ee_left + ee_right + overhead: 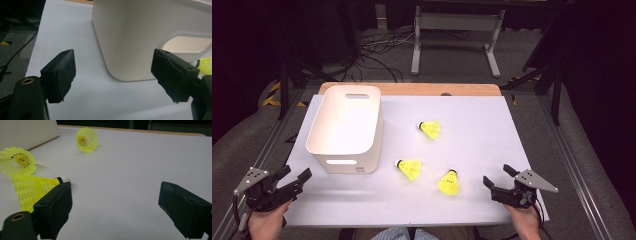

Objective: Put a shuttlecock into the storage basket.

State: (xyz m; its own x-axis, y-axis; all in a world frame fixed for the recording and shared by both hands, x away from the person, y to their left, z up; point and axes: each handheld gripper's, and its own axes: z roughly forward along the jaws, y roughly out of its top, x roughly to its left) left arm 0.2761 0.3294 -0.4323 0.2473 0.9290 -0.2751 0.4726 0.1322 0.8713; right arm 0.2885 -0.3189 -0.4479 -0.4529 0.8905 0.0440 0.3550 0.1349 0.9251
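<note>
Three yellow shuttlecocks lie on the white table (477,120): a far one (430,129), a middle one (410,169) and a near one (449,182). A white bin (344,127) with handle slots stands at the left. My left gripper (297,173) is open at the table's front-left corner, facing the bin's near wall (140,37), with a shuttlecock (203,65) peeking at the right edge. My right gripper (497,175) is open at the front right, nothing between its jaws (115,197). The near shuttlecock (32,187) lies just beyond its left jaw; the middle one (17,161) and far one (86,139) lie farther off.
The bin's corner (27,132) shows at the upper left of the right gripper view. A wooden table edge (412,89) runs along the back. Beyond it are metal frame legs (416,45) and cables on the floor. Open table surface lies right of the shuttlecocks.
</note>
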